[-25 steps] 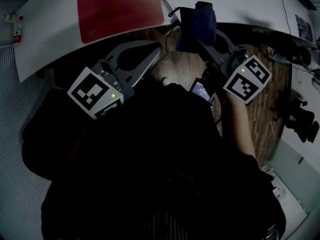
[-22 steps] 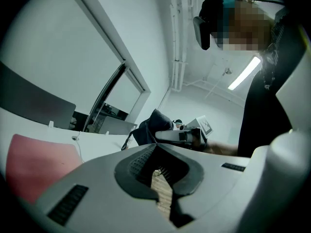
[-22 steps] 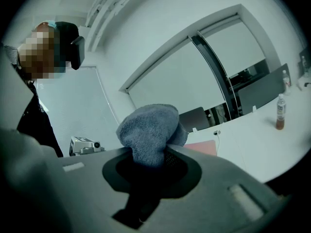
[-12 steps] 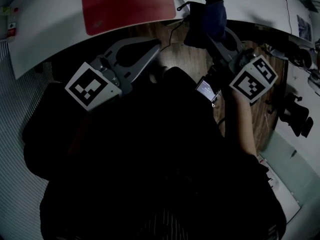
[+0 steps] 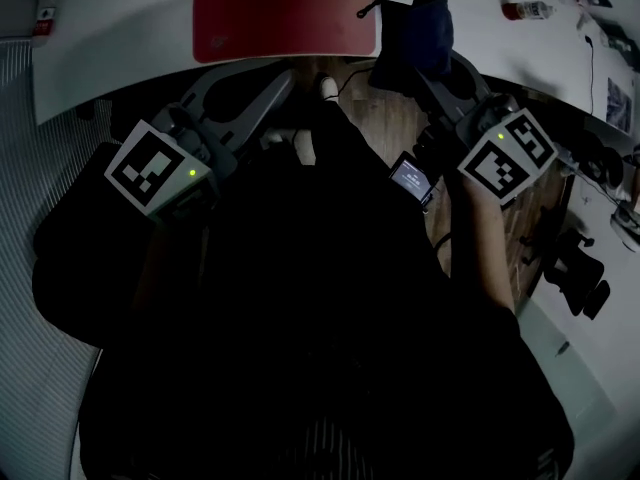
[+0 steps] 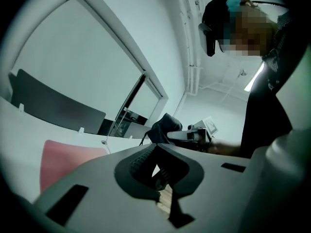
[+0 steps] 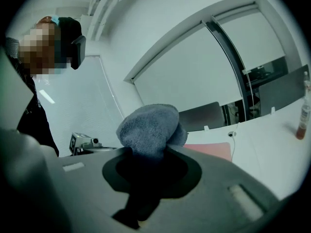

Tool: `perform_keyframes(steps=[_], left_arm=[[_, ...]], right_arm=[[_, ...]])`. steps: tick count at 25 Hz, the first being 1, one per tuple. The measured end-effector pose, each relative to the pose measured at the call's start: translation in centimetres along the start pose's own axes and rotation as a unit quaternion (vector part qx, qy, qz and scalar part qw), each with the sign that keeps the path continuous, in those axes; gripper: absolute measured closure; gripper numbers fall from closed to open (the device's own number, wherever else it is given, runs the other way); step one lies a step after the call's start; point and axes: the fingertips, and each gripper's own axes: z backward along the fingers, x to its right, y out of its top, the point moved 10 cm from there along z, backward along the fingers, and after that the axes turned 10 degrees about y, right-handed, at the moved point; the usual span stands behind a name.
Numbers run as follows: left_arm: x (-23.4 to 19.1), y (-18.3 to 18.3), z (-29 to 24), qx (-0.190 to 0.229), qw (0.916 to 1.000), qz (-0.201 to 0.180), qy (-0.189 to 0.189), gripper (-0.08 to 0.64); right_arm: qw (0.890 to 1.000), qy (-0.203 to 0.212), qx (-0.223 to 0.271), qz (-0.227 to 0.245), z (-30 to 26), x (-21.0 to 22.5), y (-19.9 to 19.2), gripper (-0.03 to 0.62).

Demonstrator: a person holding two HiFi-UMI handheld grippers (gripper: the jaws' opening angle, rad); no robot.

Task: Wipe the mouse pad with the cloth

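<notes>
The red mouse pad [image 5: 285, 13] lies flat on the white table [image 5: 120, 48], near its front edge. It also shows in the left gripper view [image 6: 63, 161] and the right gripper view [image 7: 209, 151]. My right gripper [image 5: 420, 63] is shut on a bunched dark blue cloth [image 5: 415, 28], held at the table's edge just right of the pad. The cloth [image 7: 148, 127] bulges out above the right gripper [image 7: 150, 152]. My left gripper [image 5: 285, 76] hangs below the table's edge, under the pad, shut with nothing in it [image 6: 156, 149]. The cloth [image 6: 165, 127] shows from there too.
A small bottle [image 5: 525, 10] stands on the table far right of the pad, also in the right gripper view [image 7: 303, 118]. A thin cable [image 5: 345, 73] hangs off the table's edge between the grippers. A dark office chair [image 5: 580, 268] stands on the wooden floor at right.
The head camera has swung, so the pad sits further right in view. My left gripper has drawn left and closer under the table's edge. The right gripper keeps the cloth by the edge.
</notes>
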Motion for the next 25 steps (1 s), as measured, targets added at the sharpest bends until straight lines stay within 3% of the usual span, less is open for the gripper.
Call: perform_keyframes(steps=[7, 12, 18, 25], left_arm=[[-1.0, 1.3, -2.2, 0.004, 0.9984, 0.000, 0.056, 0.552], [-0.8, 3.2, -7.5, -0.019, 0.9946, -0.061, 0.082, 0.552], [-0.1, 4.3, -14.0, -0.029, 0.9964, -0.038, 0.071, 0.552], [1.2, 5.2, -19.5, -0.053, 0.9947, -0.028, 0.084, 0.552]], right_arm=[[0.997, 0.068, 0.026, -0.005, -2.4, 5.3, 3.3, 0.522], [0.995, 0.097, 0.020, -0.011, -2.2, 9.4, 4.9, 0.522], [0.992, 0.126, 0.020, -0.007, 0.6, 14.8, 7.6, 0.522], [0.988, 0.153, 0.029, -0.020, 2.8, 20.2, 9.1, 0.522]])
